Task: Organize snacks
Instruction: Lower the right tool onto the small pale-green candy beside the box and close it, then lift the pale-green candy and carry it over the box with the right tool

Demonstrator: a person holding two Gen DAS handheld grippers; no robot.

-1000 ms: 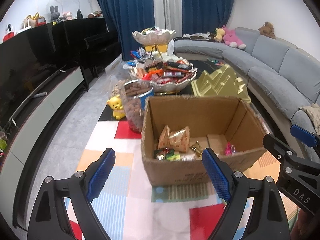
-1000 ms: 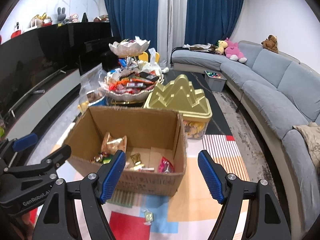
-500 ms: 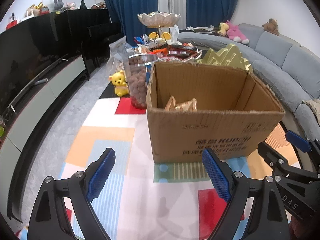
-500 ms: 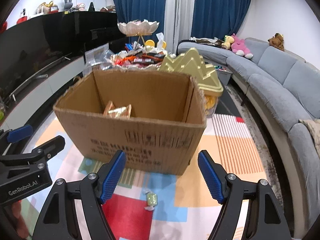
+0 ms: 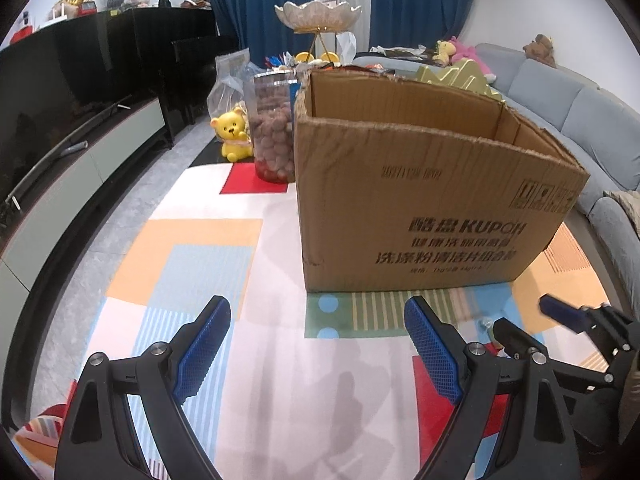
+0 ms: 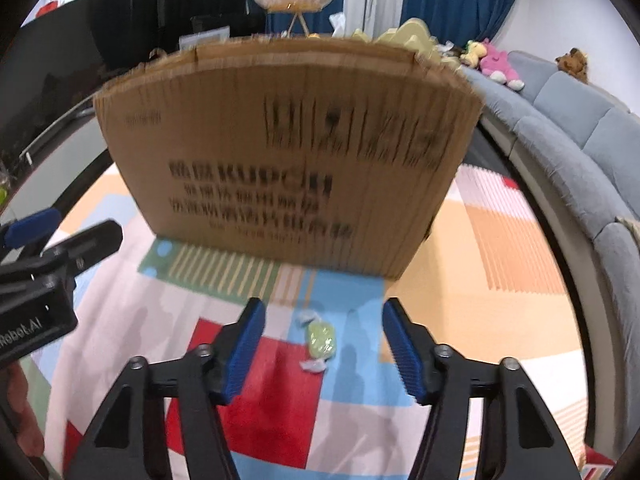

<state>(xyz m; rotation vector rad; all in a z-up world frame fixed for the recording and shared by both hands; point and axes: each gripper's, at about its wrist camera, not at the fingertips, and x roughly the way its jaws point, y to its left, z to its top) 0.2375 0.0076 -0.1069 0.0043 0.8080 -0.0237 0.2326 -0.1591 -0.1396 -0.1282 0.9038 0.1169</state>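
A brown cardboard box [image 5: 432, 200] with printed lettering stands on the patchwork rug; it also fills the right wrist view [image 6: 288, 152], and its inside is hidden from this low angle. A small wrapped yellow-green candy [image 6: 321, 339] lies on the rug in front of the box, between my right gripper's open blue pads. My right gripper [image 6: 324, 346] is open and empty just above the rug; it also shows in the left wrist view [image 5: 568, 320]. My left gripper [image 5: 316, 344] is open and empty, low over the rug, left of the box front.
A clear jar of brown snacks [image 5: 274, 128] and a yellow bear toy [image 5: 232, 134] stand behind the box at left. A tiered dish of snacks [image 5: 318, 20] and a gold box [image 5: 460, 76] stand behind. A grey sofa [image 6: 580, 120] runs along the right, a dark TV cabinet [image 5: 60, 152] along the left.
Both grippers have dropped from above the box to near the rug in front of it. The right gripper has closed in on the candy, which now lies between its pads.
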